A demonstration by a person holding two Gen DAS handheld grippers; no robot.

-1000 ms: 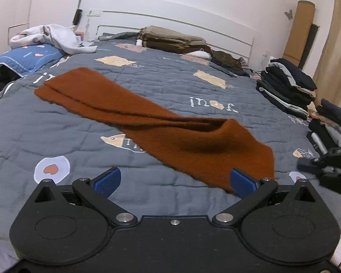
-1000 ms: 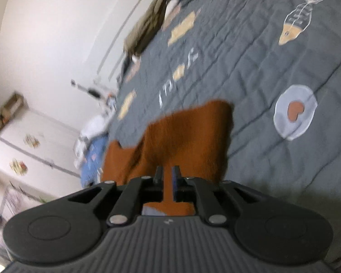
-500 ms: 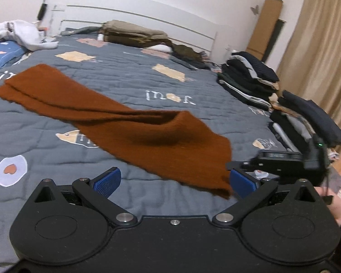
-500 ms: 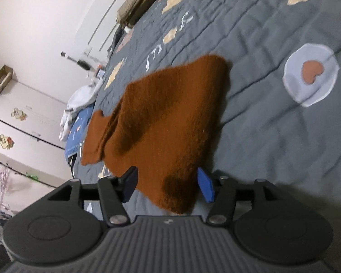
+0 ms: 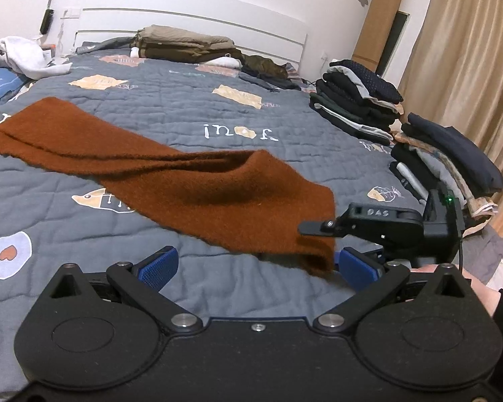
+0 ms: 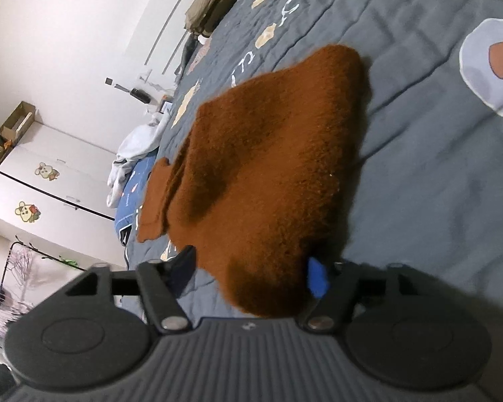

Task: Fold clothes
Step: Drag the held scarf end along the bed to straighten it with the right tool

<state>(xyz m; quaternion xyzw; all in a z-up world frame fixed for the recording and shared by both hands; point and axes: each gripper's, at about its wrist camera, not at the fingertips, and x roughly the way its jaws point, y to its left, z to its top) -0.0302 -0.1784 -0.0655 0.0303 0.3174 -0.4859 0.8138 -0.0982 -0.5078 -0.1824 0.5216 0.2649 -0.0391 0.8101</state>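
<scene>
While right tongs (image 6: 251, 269) close, loose around scarf (image 5: 171, 181) corner, left tongs (image 5: 256, 264) gape empty beside it.

A rust-brown knitted scarf (image 5: 171, 174) lies folded lengthwise on the grey quilt, stretched diagonally from the far left to the near right. Its two layers show at the far end, slightly offset. The middle humps into a soft ridge, and the near end (image 6: 268, 288) droops over itself.

Bare quilt (image 5: 84, 234) lies open near and left of the rust scarf (image 5: 191, 181) — room to pass. Right edge is blocked by stacked dark clothes (image 5: 358, 100); far end by folded khaki garments (image 5: 184, 43) — white laundry (image 5: 13, 57) crowds far left.
</scene>
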